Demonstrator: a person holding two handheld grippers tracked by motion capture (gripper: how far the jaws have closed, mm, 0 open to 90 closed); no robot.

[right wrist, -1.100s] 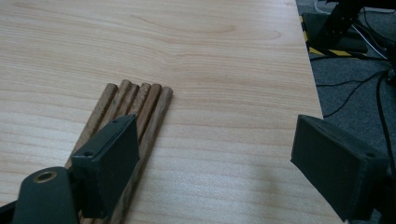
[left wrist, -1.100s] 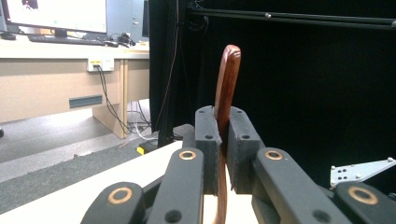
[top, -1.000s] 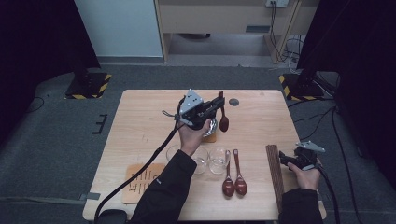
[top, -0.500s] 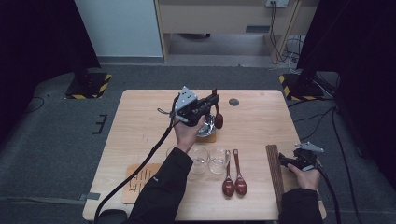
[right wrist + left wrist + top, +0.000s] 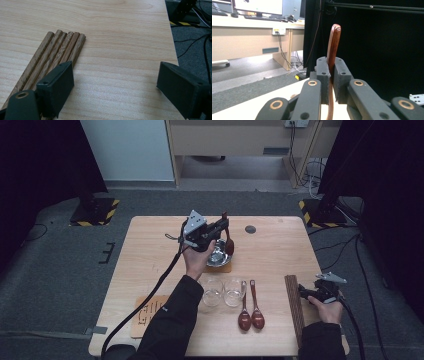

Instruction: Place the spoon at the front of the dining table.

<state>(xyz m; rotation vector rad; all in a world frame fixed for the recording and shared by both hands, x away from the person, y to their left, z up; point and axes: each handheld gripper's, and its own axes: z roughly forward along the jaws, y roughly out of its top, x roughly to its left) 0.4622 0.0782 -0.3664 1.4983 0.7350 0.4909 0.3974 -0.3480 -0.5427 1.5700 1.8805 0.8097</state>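
We have a dark red wooden spoon [image 5: 229, 241] clamped in the left gripper [image 5: 220, 226], over the far middle of the table [image 5: 280, 245], its bowl hanging above the shiny metal bowl [image 5: 216, 255] that sits on a small wooden coaster [image 5: 223, 268]. In the left gripper view the jaws are pressed together on the spoon's handle [image 5: 333, 47], which stands up between them edge-on.

We judge the spoon light, stiff and smoothly lacquered, so it could swivel or slip in a narrow pinch. The flat of the handle, near its middle, looks the best place to hold it, as we do now. It should not break easily, though it would clatter against the metal.

Our right gripper [image 5: 314, 292] rests at the right edge of the table near its front corner, jaws wide apart with nothing between them, just beside a bundle of wooden sticks [image 5: 53, 57].

2 more spoons [image 5: 250, 312] lie nearer the front edge, beside 2 clear glasses [image 5: 222, 292], which we take for fragile.

A wooden board [image 5: 149, 312] near the front left corner carries dark markings, too small for us to read. We see no brand or label elsewhere.
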